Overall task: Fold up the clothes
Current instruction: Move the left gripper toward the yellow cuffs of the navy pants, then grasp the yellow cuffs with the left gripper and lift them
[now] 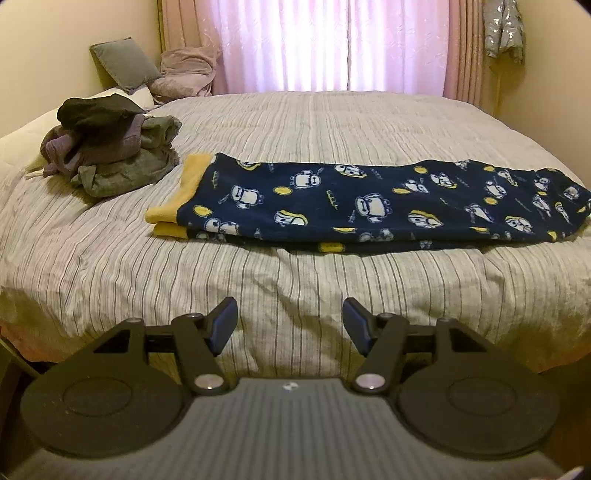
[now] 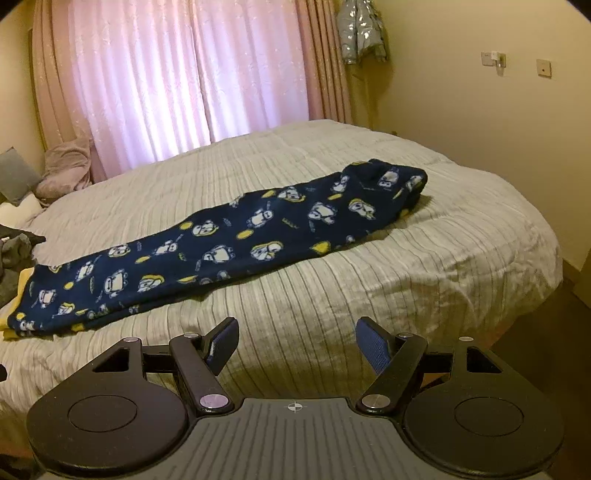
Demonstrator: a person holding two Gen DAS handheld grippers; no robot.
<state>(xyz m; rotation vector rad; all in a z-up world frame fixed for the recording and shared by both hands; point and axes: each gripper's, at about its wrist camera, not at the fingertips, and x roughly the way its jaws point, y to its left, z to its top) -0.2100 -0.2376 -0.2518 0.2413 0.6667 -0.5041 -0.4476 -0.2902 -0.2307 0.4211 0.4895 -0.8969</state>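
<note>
Bed (image 1: 295, 122) with a striped grey-and-white cover fills both views, its near edge just ahead of each hand-held gripper. Pink curtains (image 1: 325, 44) hang beyond the far side of the bed, lit from behind, and cream walls close the room on either side. A silver jacket (image 2: 360, 29) hangs high beside the curtains; two wall plates (image 2: 517, 62) sit further to its right.

Navy fleece pants (image 1: 369, 203), printed with white cartoon figures and yellow spots, lie flat across the bed ahead of both tools, folded lengthwise with one leg on the other. Their yellow cuffs (image 1: 177, 199) point ahead and to the left of the left hand-held gripper (image 1: 290, 314). A heap of dark clothes (image 1: 110, 144) rests further left, apart from the cuffs, with a grey cushion (image 1: 123, 64) and a pink bundle (image 1: 184, 74) beyond it against the wall.

Both tools hover short of the pants, touching nothing. The left one has its jaws spread wide and empty; the right hand-held gripper (image 2: 297, 334) is likewise spread wide and empty.

In the right wrist view the cuffs and the heap are cut off at the left edge. The lower leg is mostly hidden beneath the upper. What the heap contains cannot be made out.
</note>
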